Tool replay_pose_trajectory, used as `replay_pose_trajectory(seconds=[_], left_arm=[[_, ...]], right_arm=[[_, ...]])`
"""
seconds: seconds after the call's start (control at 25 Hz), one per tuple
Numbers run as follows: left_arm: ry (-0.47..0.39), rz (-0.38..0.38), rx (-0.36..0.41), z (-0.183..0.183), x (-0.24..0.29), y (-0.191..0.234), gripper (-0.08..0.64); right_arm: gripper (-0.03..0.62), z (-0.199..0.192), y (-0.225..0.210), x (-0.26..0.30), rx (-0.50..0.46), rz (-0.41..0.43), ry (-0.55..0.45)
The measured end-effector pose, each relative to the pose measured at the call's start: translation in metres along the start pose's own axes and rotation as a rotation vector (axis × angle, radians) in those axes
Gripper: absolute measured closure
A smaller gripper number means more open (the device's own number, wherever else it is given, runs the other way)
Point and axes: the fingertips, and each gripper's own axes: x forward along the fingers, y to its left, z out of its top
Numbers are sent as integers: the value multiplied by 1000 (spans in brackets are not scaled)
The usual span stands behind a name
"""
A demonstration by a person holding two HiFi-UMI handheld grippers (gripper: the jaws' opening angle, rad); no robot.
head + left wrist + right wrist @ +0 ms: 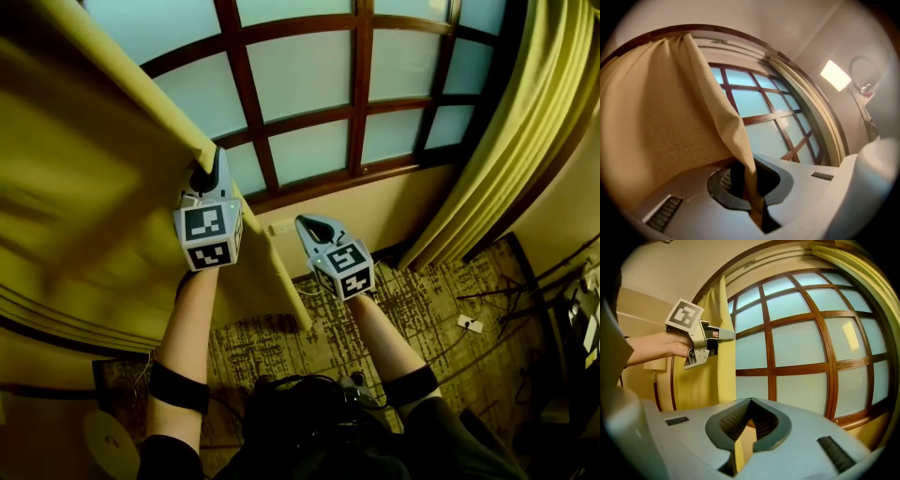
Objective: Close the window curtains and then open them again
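Head view: the left gripper [210, 175] holds the inner edge of the yellow fabric left curtain [84, 187], which covers the left part of the brown-framed frosted window [309, 94]. The right gripper [309, 226] hangs just right of it, clear of any cloth. The matching right curtain [511, 131] is bunched at the far right.

Left gripper view: the jaws are clenched on the curtain's edge.

Right gripper view: the jaws are pressed together with nothing between them.

Left tool [210, 174] and right tool [310, 225] both clamped, forearms outstretched.
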Motion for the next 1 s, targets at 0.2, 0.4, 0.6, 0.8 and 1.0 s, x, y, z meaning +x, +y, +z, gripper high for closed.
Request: replay_pose_trajectory(seconds=[0.2, 0.4, 0.6, 0.8, 1.0], left_arm=[[3, -5, 4, 14, 20, -32, 560], [12, -3, 11, 25, 35, -68, 560], [19, 3, 7, 38, 46, -109, 560], [17, -2, 11, 55, 63, -149, 560], [6, -43, 19, 69, 80, -183, 560]], right_arm=[[592, -4, -31, -11, 9, 5, -1], [592, -2, -58, -35, 18, 20, -2], [592, -4, -87, -67, 16, 28, -3], [592, -6, -118, -96, 20, 21, -5], [592, -8, -142, -110, 39, -6, -5]])
